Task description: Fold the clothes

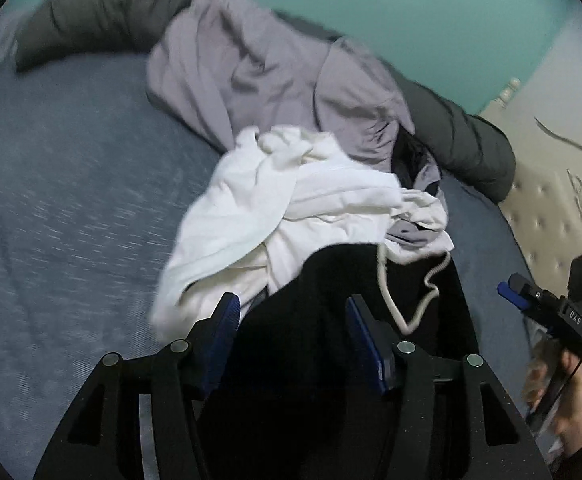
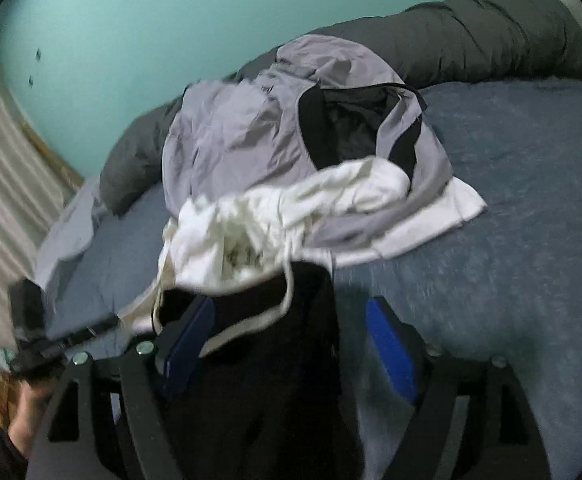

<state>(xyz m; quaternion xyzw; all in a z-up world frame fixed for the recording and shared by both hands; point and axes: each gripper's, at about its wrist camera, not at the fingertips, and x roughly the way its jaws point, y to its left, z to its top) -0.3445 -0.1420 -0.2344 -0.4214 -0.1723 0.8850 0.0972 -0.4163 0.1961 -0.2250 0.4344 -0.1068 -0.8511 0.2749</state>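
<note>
Your left gripper (image 1: 291,320) has its blue-padded fingers (image 1: 223,320) spread wide apart, and a black garment (image 1: 331,300) lies between them, its fabric running back toward the camera; the jaws are not pinched on it. The black piece is dark and almost featureless, with a cream drawstring cord (image 1: 407,304) looping over it just past the right-hand finger. Ahead of those fingers sits a crumpled white garment (image 1: 291,208), bunched into soft folds, and beyond it a pale lilac-grey jacket (image 1: 259,72) heaped in wrinkles with a black lining showing at its opening. All of it rests on a blue-grey bed cover (image 1: 71,200), with a dark grey rolled duvet (image 1: 91,12) curving along the far edge against a teal wall (image 1: 411,4). Your right gripper (image 2: 291,332) is likewise released, fingers wide, with the same black garment draped between them and lying over the left-hand pad (image 2: 189,340), while the right-hand pad (image 2: 391,348) stands clear above the cover. Off to the left gripper's right you can see the other tool held in your hand (image 1: 563,396).
</note>
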